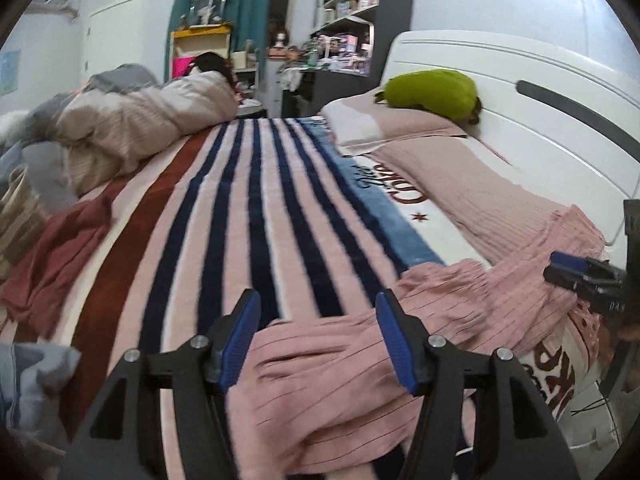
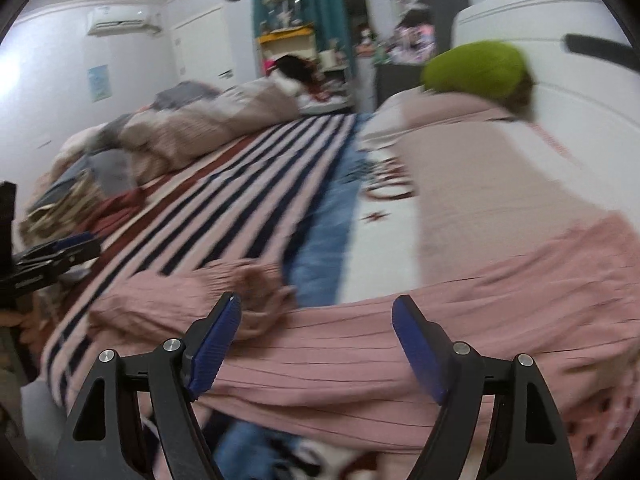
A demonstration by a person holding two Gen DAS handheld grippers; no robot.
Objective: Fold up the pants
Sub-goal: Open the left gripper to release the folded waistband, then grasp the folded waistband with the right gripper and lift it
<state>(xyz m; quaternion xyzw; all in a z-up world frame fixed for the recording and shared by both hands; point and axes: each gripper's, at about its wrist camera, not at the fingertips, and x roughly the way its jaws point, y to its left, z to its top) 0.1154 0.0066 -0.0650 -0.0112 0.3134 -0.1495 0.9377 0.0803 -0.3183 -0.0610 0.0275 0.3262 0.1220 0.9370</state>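
Pink pinstriped pants [image 1: 340, 364] lie crumpled across the near end of the striped blanket [image 1: 240, 216], with the elastic waistband [image 1: 448, 276] bunched toward the right. My left gripper [image 1: 316, 304] hovers over the pants, open, with nothing pinched between its blue pads. In the right wrist view the pants [image 2: 360, 364] stretch across the frame under my right gripper [image 2: 318, 302], which is also open and holds no cloth. Each gripper shows in the other's view: the right gripper [image 1: 580, 276] at the far right edge, the left gripper [image 2: 60, 252] at the far left edge.
A rumpled beige and grey duvet [image 1: 132, 120] fills the bed's far left. A dark red garment [image 1: 52, 264] lies at the left edge. A green bundle [image 1: 432, 90] sits on a pink pillow [image 1: 384, 124] against the white headboard [image 1: 520, 92]. Shelves and clutter stand beyond.
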